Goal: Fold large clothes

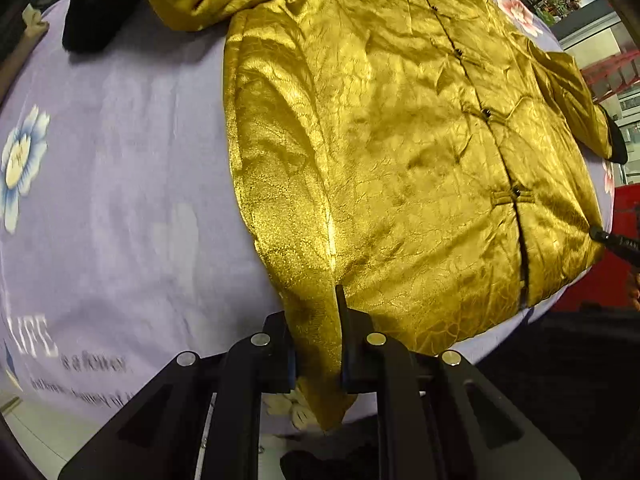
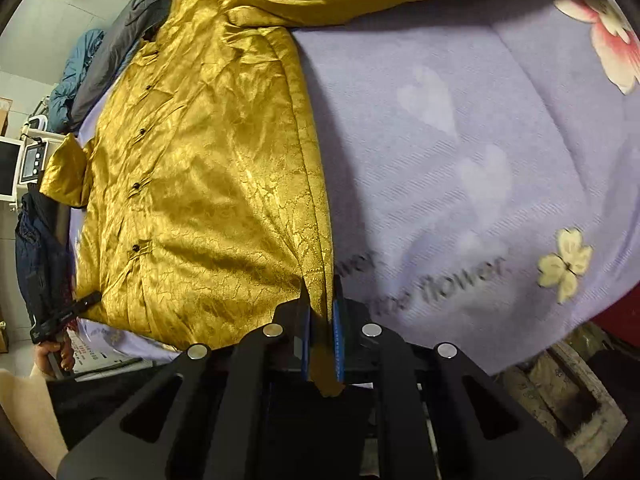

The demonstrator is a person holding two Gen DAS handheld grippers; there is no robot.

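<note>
Now both tools, left tool (image 1: 316,344) and right tool (image 2: 322,344), tight on gold jacket (image 1: 400,140) hem.

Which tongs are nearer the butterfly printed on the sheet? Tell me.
Right. The right tongs grip the jacket's hem corner beside the butterfly; the left tongs hold the far corner, across the jacket.

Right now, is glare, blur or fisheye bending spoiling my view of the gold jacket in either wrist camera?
Left wrist: sheen streaks on the gold jacket, but its buttons stay sharp; the lilac sheet and its printed words smear toward the curved rim. Right wrist: jacket crisp, the sheet's lettering blurred, corners dark. Both hem grips read clearly: left gripper, right gripper.
</note>
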